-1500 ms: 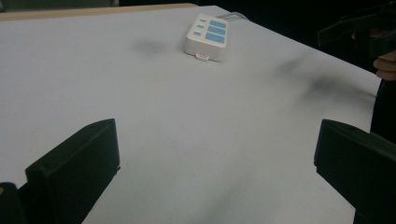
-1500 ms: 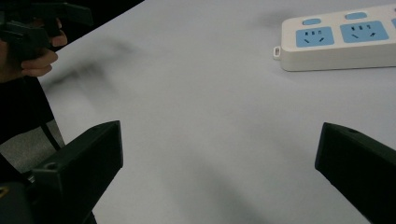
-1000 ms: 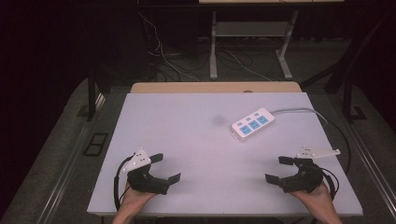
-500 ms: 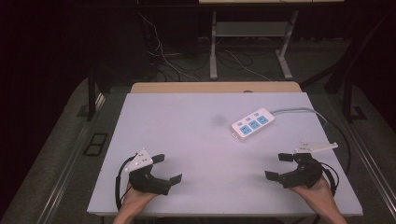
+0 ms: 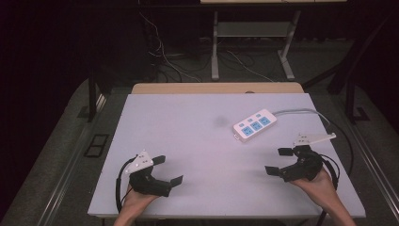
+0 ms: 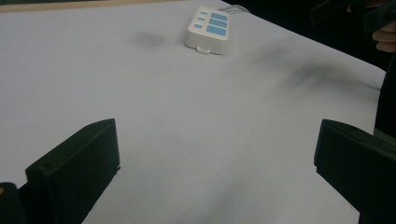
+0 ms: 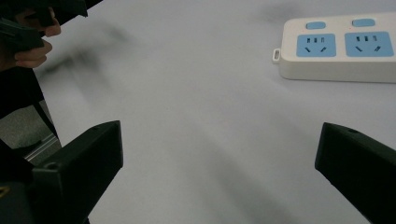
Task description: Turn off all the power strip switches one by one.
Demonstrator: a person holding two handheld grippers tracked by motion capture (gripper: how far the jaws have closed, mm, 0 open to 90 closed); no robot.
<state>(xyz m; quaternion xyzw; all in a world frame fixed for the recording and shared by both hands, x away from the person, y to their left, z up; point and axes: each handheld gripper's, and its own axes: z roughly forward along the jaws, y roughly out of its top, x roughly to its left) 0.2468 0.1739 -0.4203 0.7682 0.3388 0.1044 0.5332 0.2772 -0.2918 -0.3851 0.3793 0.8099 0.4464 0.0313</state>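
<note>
Item: white rectangular plastic power strip with three blue socket faces and a grey cable point(image 5: 254, 125), lying flat on the pale lilac desk point(image 5: 197, 141), right of centre and toward the far edge, its long axis slanted, the cable curving off past the right edge of the desk. Left gripper, black, hand-held point(image 5: 165, 170): near the front left of the desk, jaws wide apart with nothing between them, well apart from the strip, which lies far ahead in the left gripper view point(image 6: 209, 29). Right gripper, black, hand-held point(image 5: 279, 161): front right, jaws likewise spread and empty, nearer the strip, whose short end with a small hanging tab lies ahead and to the right in the right gripper view point(image 7: 341, 49). Risks, as judged: the strip is low, smooth and flat on the desk, so jaws closing across its rounded edges may slide off or pinch only the top; an approach from the tab end may push it along the slick surface rather than seize it. The slanted lie calls for a turned wrist, and a misaligned closure would skew the strip further. The cable may drag, resist a lift, or snag the trailing gripper lead beside it. A jaw tip pressing a socket face or switch is a further hazard.
</note>
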